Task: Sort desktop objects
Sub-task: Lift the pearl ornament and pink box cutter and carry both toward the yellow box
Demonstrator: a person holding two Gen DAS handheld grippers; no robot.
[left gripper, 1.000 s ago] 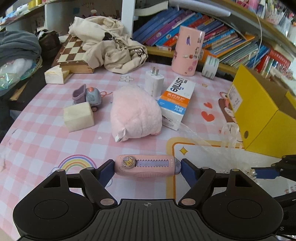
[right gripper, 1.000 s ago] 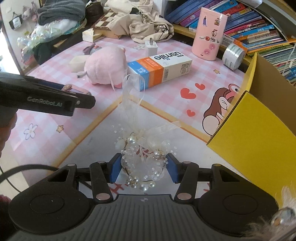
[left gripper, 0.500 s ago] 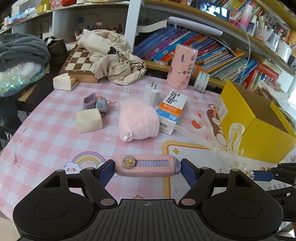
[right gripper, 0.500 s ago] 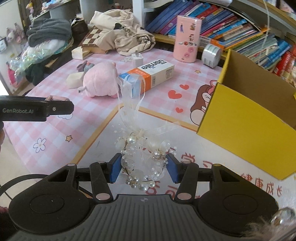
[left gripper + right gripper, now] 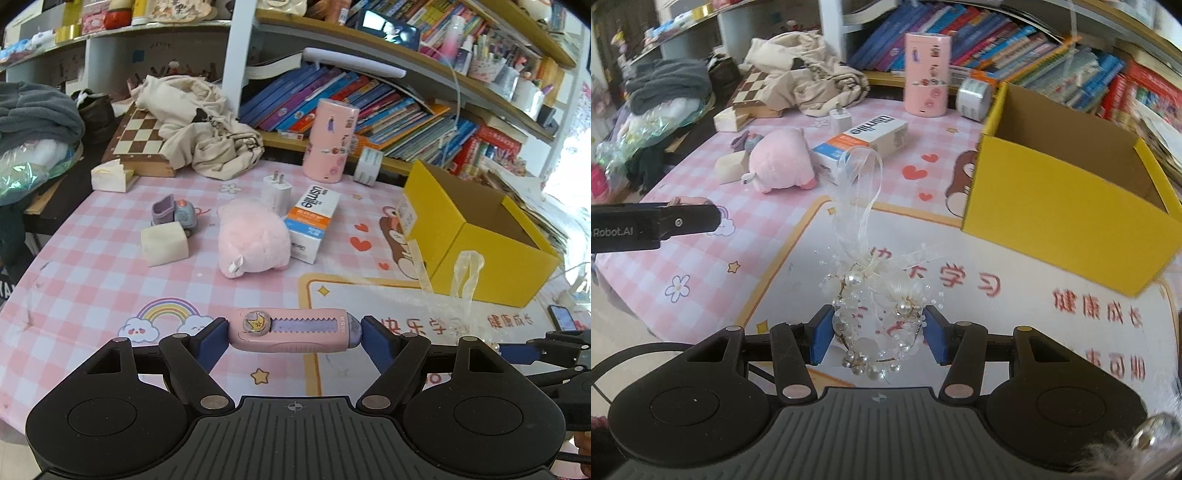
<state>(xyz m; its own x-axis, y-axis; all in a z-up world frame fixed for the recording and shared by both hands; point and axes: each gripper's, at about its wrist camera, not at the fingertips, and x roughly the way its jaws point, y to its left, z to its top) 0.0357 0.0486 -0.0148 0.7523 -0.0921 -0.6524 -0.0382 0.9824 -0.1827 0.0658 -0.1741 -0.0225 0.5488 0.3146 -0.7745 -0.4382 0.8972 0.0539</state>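
Note:
My left gripper (image 5: 293, 332) is shut on a pink utility knife (image 5: 291, 329), gripped end to end and held above the pink checked mat. My right gripper (image 5: 877, 330) is shut on a pearl-and-ribbon wrist corsage (image 5: 877, 295), whose sheer ribbon loops (image 5: 862, 173) trail upward. An open yellow box (image 5: 1067, 195) stands to the right; it also shows in the left wrist view as the yellow box (image 5: 476, 240). The left gripper's side (image 5: 653, 225) appears at the left of the right wrist view.
On the mat lie a pink plush (image 5: 251, 238), a toothpaste carton (image 5: 314, 219), a white charger (image 5: 276, 194), a cream block (image 5: 164, 243), a toy truck (image 5: 177, 214), a pink canister (image 5: 330, 142) and a tape roll (image 5: 369, 166). Chessboard (image 5: 138, 136), cloth and bookshelves stand behind.
Both grippers have risen and pulled back from the table, each keeping its object. The yellow box's open top has come into fuller view.

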